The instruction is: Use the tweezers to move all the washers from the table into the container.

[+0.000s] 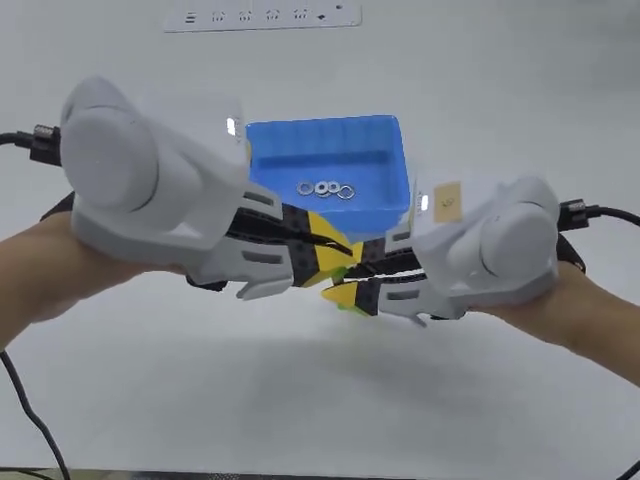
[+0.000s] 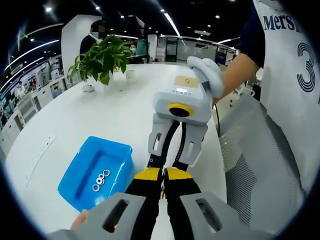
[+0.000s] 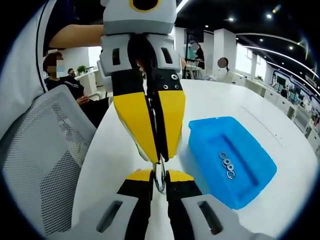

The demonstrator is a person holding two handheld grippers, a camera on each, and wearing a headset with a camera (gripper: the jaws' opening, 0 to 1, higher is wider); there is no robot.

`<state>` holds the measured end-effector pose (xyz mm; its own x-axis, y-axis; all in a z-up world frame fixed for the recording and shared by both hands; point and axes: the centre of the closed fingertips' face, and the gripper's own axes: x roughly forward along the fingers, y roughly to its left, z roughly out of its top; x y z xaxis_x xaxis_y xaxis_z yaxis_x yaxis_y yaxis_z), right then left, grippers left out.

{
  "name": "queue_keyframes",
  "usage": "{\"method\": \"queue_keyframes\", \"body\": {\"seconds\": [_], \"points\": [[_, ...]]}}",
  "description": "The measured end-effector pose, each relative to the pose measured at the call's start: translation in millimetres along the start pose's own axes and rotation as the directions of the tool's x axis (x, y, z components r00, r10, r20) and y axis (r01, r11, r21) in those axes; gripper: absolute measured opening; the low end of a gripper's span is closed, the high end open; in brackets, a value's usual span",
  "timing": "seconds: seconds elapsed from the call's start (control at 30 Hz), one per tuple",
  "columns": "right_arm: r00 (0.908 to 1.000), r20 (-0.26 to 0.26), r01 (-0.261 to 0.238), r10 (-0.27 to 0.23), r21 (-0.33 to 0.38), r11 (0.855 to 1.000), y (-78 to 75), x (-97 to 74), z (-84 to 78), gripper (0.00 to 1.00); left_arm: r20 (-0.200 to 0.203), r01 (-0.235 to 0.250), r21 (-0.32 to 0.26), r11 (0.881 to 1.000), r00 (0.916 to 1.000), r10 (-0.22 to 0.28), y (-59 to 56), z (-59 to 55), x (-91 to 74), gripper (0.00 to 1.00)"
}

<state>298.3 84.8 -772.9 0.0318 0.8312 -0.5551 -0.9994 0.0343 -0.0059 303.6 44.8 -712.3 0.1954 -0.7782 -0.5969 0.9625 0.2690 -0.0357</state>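
Note:
The blue container (image 1: 385,205) stands on the white table (image 1: 300,400) just beyond both grippers, with several washers (image 1: 325,188) lying in a row inside it. My left gripper (image 1: 345,252) and right gripper (image 1: 337,290) point at each other, tips meeting in front of the container. In the right gripper view, thin metal tweezers (image 3: 159,176) run between the left gripper's (image 3: 157,150) shut yellow jaws and down into my right gripper's (image 3: 159,181) own shut jaws. The container (image 3: 250,170) lies to the right there, and in the left gripper view the container (image 2: 80,180) sits left of my left gripper (image 2: 163,175).
A white power strip (image 1: 260,17) lies at the table's far edge. A mesh office chair (image 3: 50,145) stands by the table on the person's side. A potted plant (image 2: 102,57) stands far down the table, and people sit or stand in the background.

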Motion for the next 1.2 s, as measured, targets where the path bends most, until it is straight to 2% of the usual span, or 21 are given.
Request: {"method": "queue_keyframes", "body": {"seconds": [0.17,0.57,0.7,0.87,1.2], "points": [[0.9998,0.021,0.0,0.001,-0.005,1.0,0.4,-5.4,12.7,0.11,0.012,-0.008,0.018,1.0,0.9999,0.007,-2.6,8.9,-9.4,0.06],[0.9986,0.034,0.043,-0.04,-0.074,0.996,-10.2,-17.2,39.9,0.11,0.05,-0.055,0.054,0.997,0.9974,0.052,3.8,30.6,-29.8,0.06],[0.9971,0.046,0.064,-0.06,-0.09,0.994,-19.8,-21.0,49.8,0.11,0.052,-0.07,0.072,0.995,0.9964,0.067,11.3,39.3,-35.8,0.06],[0.9945,0.06,0.092,-0.085,-0.109,0.99,-32.4,-26.8,60.9,0.11,0.073,-0.095,0.086,0.992,0.9934,0.089,21.6,50.2,-42.2,0.06],[0.992,0.067,0.114,-0.107,-0.116,0.987,-56.6,-27.6,64.9,0.11,0.084,-0.109,0.096,0.989,0.9913,0.101,43.6,58.1,-39.2,0.06]]}}
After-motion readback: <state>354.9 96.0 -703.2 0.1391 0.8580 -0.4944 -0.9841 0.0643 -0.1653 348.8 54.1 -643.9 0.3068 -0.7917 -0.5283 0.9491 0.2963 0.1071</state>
